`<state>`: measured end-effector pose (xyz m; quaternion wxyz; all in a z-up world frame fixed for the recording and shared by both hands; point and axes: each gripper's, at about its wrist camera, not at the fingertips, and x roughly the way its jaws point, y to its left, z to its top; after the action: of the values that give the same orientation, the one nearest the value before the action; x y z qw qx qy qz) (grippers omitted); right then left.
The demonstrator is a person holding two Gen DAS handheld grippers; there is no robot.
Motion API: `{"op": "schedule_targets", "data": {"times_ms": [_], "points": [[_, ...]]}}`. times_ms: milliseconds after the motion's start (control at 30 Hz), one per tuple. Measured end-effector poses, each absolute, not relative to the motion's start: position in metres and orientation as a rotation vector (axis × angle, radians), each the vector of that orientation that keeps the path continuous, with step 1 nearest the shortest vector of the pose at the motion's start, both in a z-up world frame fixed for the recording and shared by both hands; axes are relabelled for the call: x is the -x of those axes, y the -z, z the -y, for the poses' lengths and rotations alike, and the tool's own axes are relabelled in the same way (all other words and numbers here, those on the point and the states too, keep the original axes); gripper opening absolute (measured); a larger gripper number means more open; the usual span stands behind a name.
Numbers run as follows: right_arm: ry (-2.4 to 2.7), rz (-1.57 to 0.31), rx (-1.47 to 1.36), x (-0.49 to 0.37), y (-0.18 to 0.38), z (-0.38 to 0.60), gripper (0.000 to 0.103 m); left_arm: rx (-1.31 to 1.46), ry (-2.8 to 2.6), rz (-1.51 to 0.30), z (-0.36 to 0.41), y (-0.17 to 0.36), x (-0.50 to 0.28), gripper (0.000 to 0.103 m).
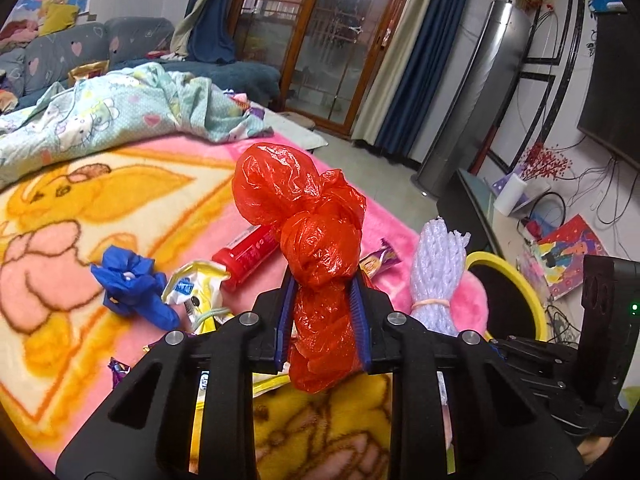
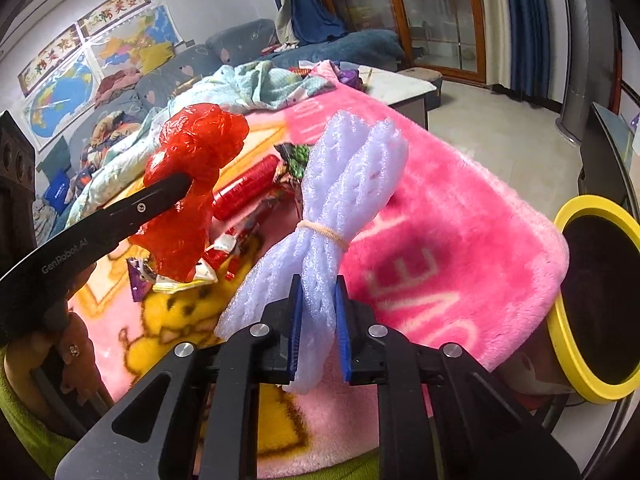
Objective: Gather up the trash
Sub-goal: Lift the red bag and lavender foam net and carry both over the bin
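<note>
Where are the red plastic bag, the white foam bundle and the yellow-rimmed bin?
red plastic bag (image 1: 316,256), left wrist view, knotted middle.
white foam bundle (image 2: 336,200), right wrist view, above its rubber band.
yellow-rimmed bin (image 2: 560,320), right wrist view, left rim.

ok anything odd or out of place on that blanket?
Yes: litter on the pink blanket, including a red tube, a crumpled blue wrapper and a torn yellow packet. A rumpled sheet is heaped at the far end.

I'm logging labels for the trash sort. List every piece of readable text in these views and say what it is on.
"GenRobot.AI": on the side of the left hand-held gripper, seen from the right wrist view.
"EVE": partial large letters woven into the pink blanket.
Red tube: print too blurred to read.
Wall scrolls: Chinese characters, too small to read reliably.
</note>
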<state>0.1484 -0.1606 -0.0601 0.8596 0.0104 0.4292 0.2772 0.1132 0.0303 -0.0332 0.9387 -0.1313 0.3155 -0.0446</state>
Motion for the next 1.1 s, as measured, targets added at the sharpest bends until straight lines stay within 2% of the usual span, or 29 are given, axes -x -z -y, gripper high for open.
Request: {"op": "schedule_targets", "data": {"times_ms": [1100], "points": [[-0.419, -0.783, -0.149, -0.165, 0.019, 0.249, 0.015, 0.172, 0.232, -0.582, 0.036, 0.006, -0.098, 0.019]]}}
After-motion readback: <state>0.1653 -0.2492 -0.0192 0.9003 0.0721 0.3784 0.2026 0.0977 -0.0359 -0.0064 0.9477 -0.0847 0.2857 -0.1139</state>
